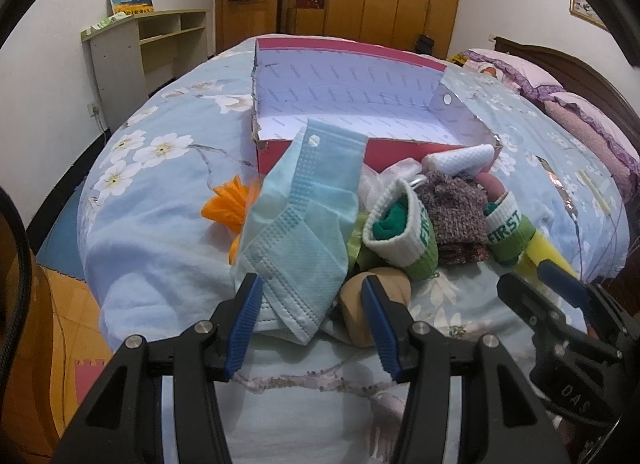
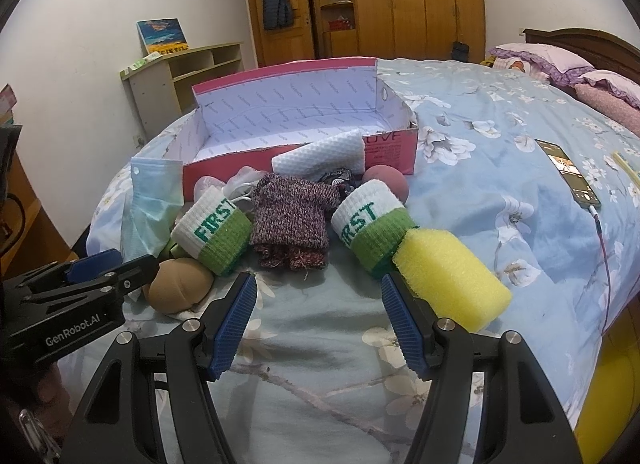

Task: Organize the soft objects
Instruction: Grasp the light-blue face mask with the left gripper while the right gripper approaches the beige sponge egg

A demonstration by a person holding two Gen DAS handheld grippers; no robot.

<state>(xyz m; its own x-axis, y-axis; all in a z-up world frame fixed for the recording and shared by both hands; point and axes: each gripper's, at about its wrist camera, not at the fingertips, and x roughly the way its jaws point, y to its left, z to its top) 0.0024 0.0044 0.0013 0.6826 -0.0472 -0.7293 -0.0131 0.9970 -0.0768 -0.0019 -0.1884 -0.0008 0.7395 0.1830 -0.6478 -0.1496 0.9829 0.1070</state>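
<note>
A heap of soft items lies on a bed (image 2: 500, 167) covered in pale blue floral bedding, piled just in front of an open pink shoebox (image 2: 384, 151) with a white patterned lining, its interior bare in both views.

The left gripper (image 1: 311, 306) hangs low over the near edge of the heap, its blue-padded fingers spread wide. A light blue face mask (image 1: 304, 219) droops between them, its lower edge touching the inner face of the left finger; a tan plush ball (image 1: 380, 300) sits behind the right finger. Nothing is clamped.

The right gripper (image 2: 318, 306) hovers in front of the box, jaws wide apart and empty, with bare bedding between the fingers. A yellow foam roll (image 2: 452, 276) lies just beside its right finger, touching a green-and-white wristband (image 2: 370, 223) lettered "FIRST". A second matching wristband (image 2: 212, 232) lies nearer the mask.

Between the two bands is a folded maroon knit piece (image 2: 294, 219). A rolled white textured cloth (image 2: 320, 155) rests against the front wall of the box, with a dull pink ball (image 2: 386, 181) just beside it. An orange crumpled item (image 1: 226, 203) lies left of the box, partly hidden behind the mask.

Right of the box, well apart from the heap, a phone (image 2: 568, 171) lies on the bedding with a cable attached.
</note>
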